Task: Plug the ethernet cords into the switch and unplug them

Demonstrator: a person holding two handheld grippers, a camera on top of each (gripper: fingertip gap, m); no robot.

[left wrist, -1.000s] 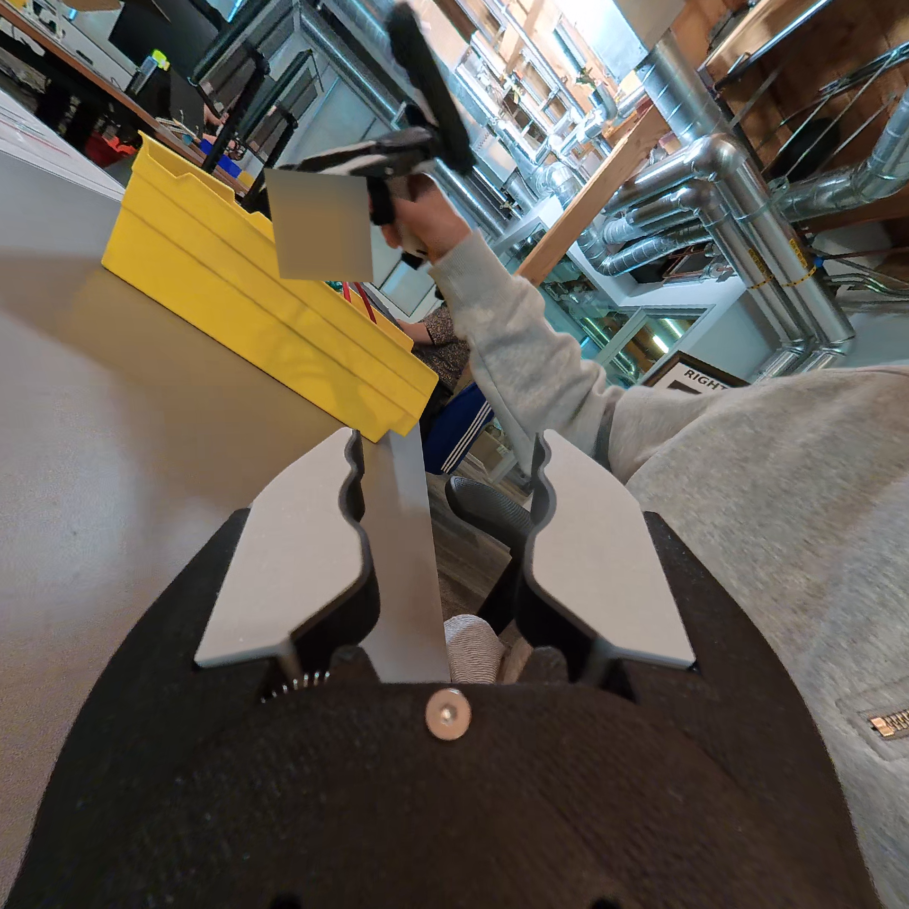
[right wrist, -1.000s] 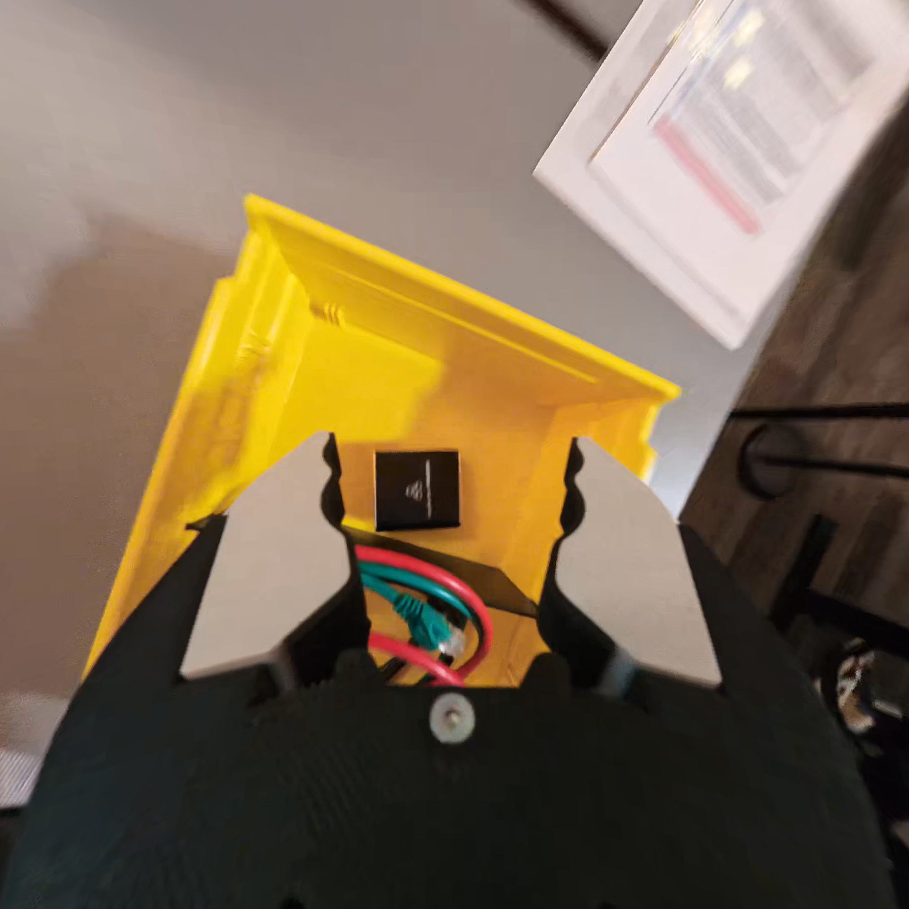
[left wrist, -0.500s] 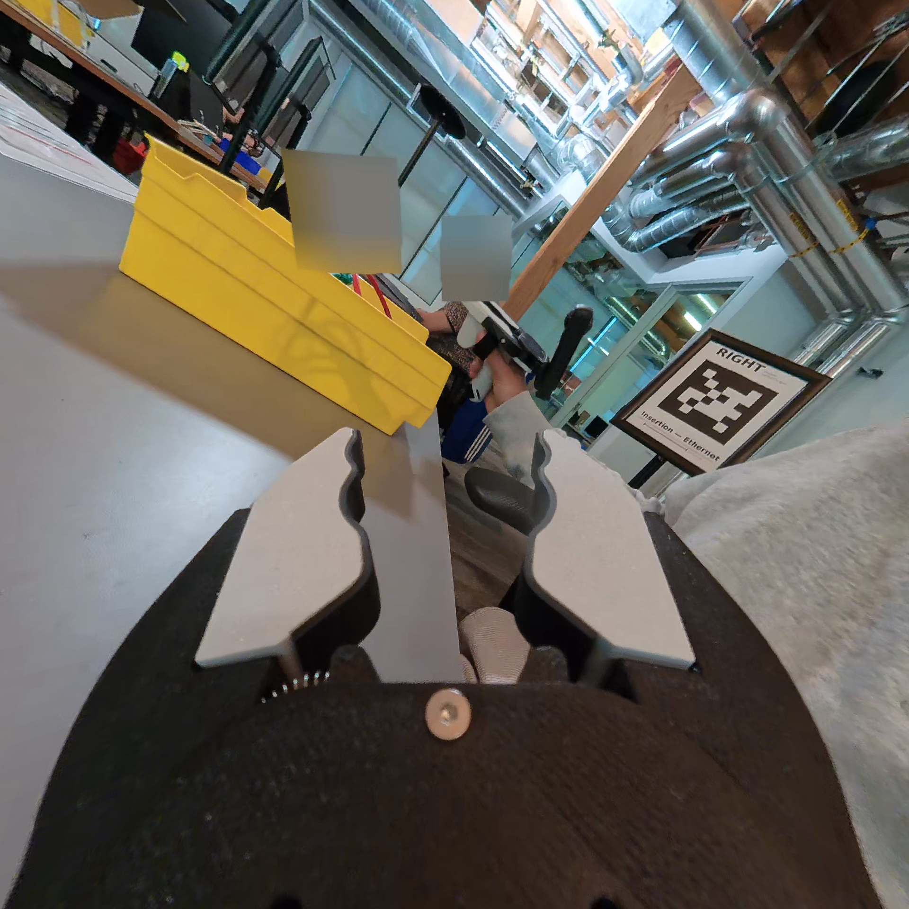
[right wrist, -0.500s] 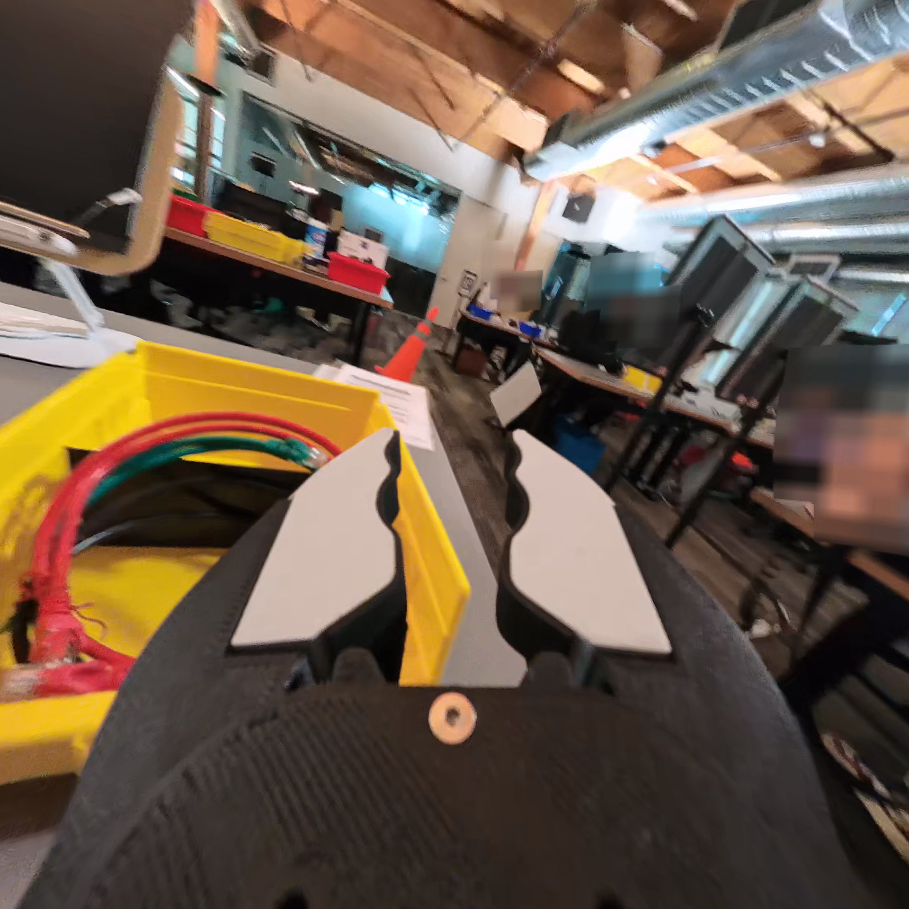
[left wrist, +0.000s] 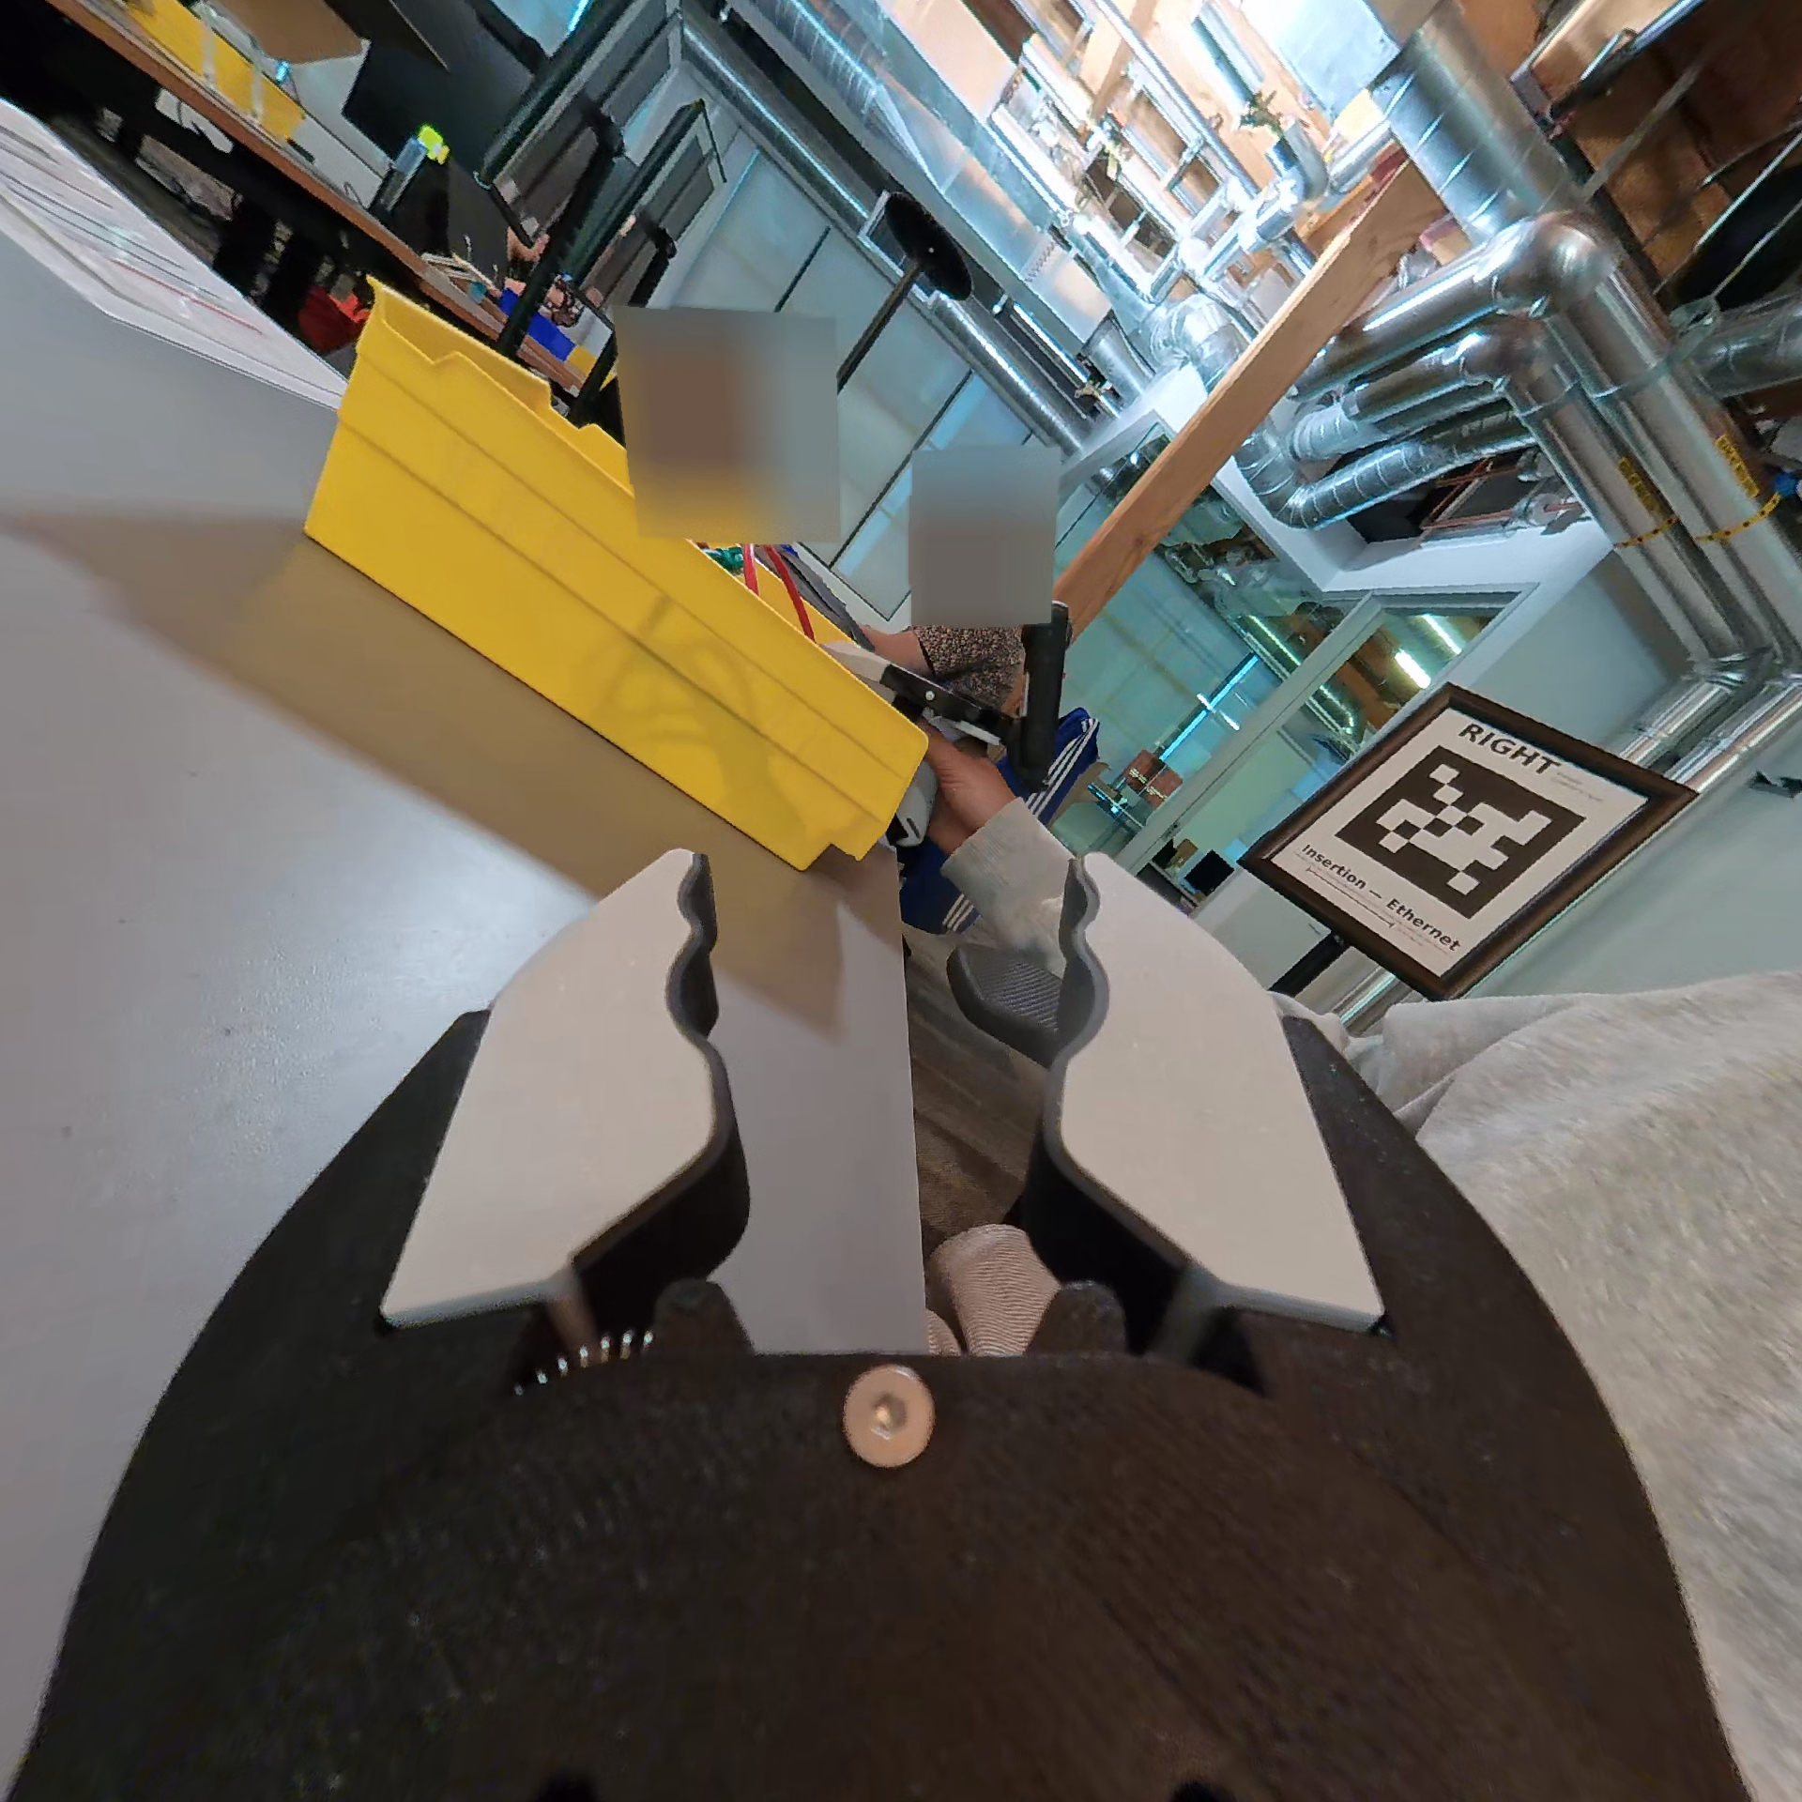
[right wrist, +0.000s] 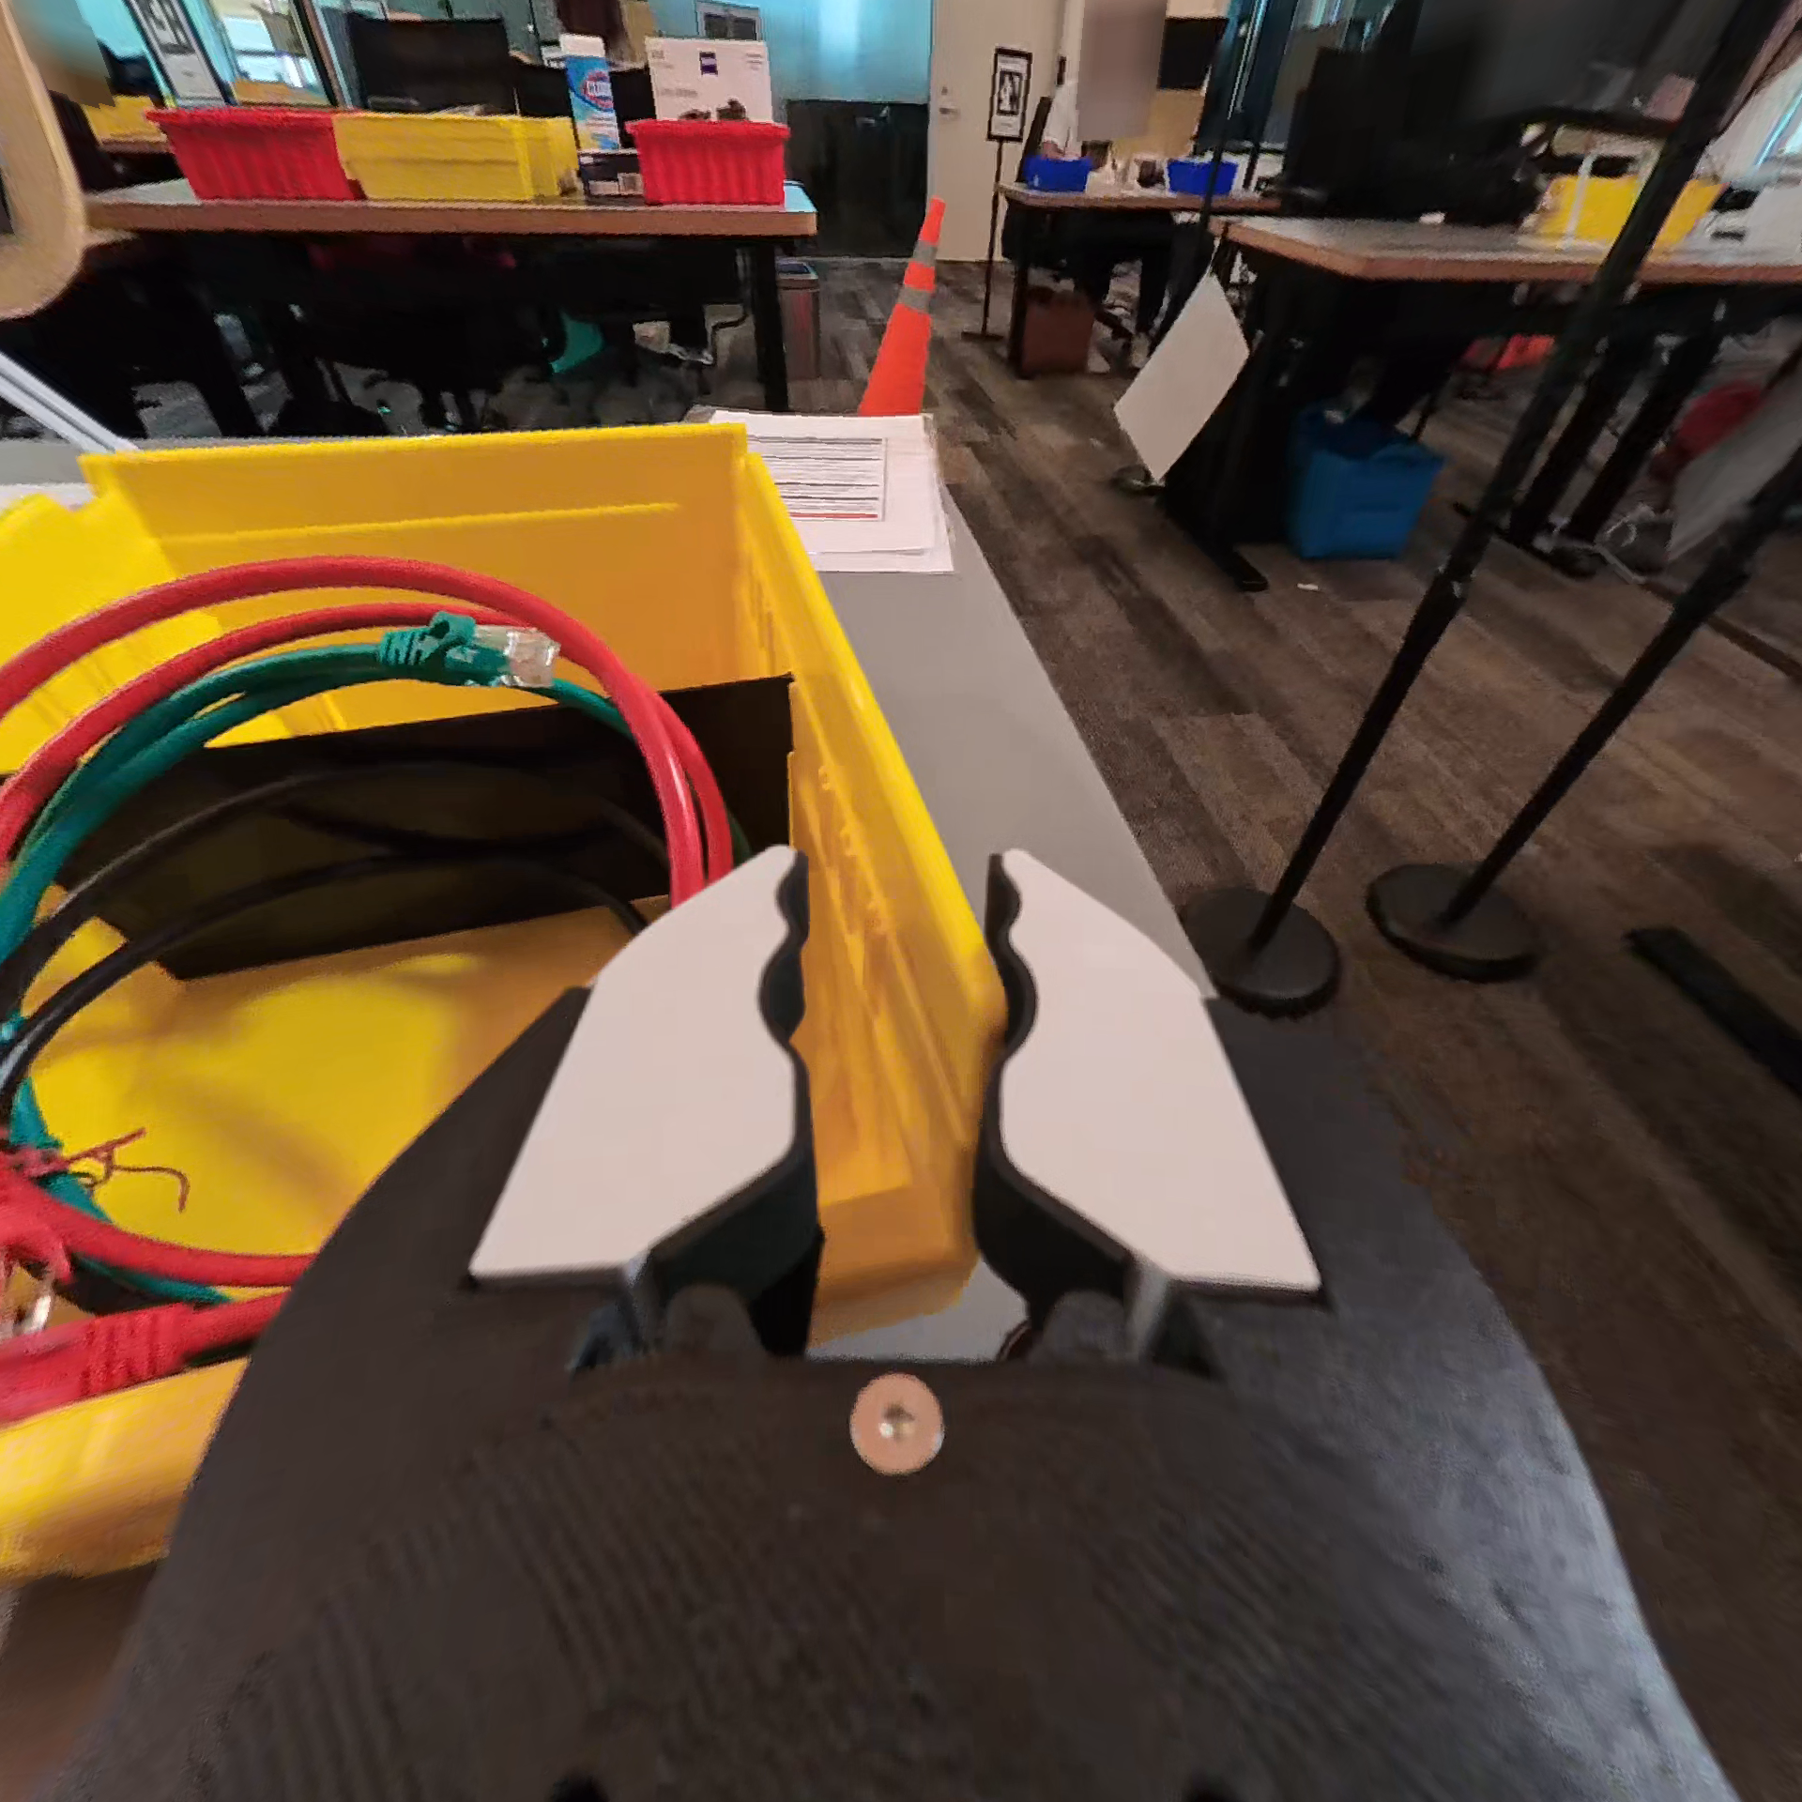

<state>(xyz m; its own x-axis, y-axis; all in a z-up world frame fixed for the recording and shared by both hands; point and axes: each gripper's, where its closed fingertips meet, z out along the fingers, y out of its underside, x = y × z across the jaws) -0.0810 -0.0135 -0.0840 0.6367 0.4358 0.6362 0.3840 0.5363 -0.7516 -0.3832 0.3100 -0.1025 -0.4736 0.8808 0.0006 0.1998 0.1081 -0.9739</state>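
Observation:
A yellow bin [right wrist: 605,507] on the grey table [right wrist: 985,741] holds red ethernet cords [right wrist: 687,780], a green cord with a clear plug [right wrist: 468,653], a black cable and a flat black box [right wrist: 439,780]. My right gripper [right wrist: 897,863] sits low at the bin's near right corner. Its jaws stand a narrow gap apart astride the right wall. I cannot tell whether the pads touch it. My left gripper [left wrist: 885,868] is open and empty over the table edge, short of the bin [left wrist: 585,585]. The right gripper also shows in the left wrist view [left wrist: 936,702], at the bin's end.
Printed sheets [right wrist: 848,488] lie on the table beyond the bin. The table's edge runs just right of the bin. Black stand bases [right wrist: 1258,946] and an orange cone [right wrist: 907,322] stand on the floor. A framed sign [left wrist: 1463,839] and my grey sleeve [left wrist: 1609,1268] are to the right.
My right gripper swung from looking down into the bin to level at its near right corner, and its jaws narrowed. The left gripper stayed open and hardly moved.

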